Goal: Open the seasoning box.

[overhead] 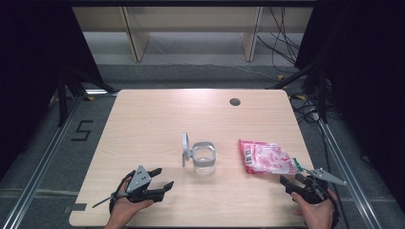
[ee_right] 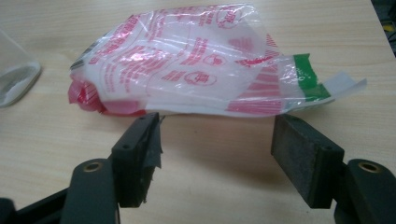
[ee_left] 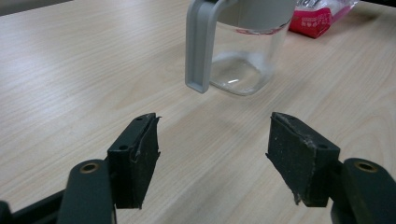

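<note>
Both grippers sat nearest the camera at the table's near edge, each in a person's hand. Left gripper [overhead: 160, 179] rested low on the near left, jaws wide and empty, pointing toward the jar. Right gripper [overhead: 292, 179] sat at the near right, jaws spread wide with nothing between them, the pads just short of the bag's near edge.

Table [overhead: 153, 119]: light wood grain, a small grey round cap [overhead: 234, 101] set in the far right part of the top.

Plastic bag [overhead: 265, 157]: clear film printed red and white, crumpled, lying flat right of centre. Red contents bunched at one end [ee_right: 88, 95]; the other end carried a green band [ee_right: 308, 77] and a loose clear flap.

Glass jar [overhead: 204, 160]: clear, upright near the table's centre, grey collar around the rim. Grey lid [overhead: 185, 148] stood swung up on the jar's left side. Jar and bag lay apart, bare wood between them.
</note>
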Demonstrator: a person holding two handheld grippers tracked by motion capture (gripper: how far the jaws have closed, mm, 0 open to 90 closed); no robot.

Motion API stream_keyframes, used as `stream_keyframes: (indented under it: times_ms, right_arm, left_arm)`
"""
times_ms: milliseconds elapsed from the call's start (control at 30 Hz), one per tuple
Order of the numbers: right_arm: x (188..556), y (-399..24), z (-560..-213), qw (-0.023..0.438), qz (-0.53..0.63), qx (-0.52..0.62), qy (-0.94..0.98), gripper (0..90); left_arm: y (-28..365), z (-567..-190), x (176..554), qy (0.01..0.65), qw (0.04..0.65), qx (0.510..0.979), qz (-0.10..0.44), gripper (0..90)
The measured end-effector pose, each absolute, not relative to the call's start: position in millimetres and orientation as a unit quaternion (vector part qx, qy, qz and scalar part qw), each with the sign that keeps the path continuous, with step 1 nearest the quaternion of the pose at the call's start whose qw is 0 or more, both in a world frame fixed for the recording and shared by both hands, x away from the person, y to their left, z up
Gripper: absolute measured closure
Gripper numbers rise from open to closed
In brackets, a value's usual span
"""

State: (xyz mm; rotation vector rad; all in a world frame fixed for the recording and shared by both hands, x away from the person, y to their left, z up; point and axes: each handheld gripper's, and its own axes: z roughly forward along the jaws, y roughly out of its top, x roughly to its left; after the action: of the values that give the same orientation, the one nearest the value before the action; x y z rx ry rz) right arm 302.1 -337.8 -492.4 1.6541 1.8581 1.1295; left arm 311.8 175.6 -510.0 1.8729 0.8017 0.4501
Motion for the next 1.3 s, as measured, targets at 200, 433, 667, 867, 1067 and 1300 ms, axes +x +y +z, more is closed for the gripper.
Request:
stream_keyframes:
  times_ms: [200,433,667,867,1067,1300]
  right_arm:
    - [308,-335,-492,0.178,0.403,0.611,0.657,30.9]
    - [318,-331,-494,0.184,0.418,0.617,0.641,28.8]
    - [332,-330,-495,0.193,0.428,0.608,0.64,28.1]
    - [339,-326,-493,0.187,0.432,0.626,0.622,27.2]
    - [349,-322,-492,0.179,0.432,0.643,0.606,26.6]
    - [367,-320,-496,0.201,0.422,0.635,0.615,28.0]
  left_arm:
    - [174,-512,312,0.334,0.499,0.779,0.182,33.1]
    - [173,-512,312,0.332,0.496,0.782,0.178,33.1]
    - [172,-513,312,0.333,0.491,0.784,0.182,33.0]
    - [171,-513,312,0.331,0.493,0.784,0.179,33.1]
    - [171,-513,311,0.332,0.496,0.783,0.178,33.1]
    - [171,-513,311,0.329,0.496,0.783,0.181,33.1]
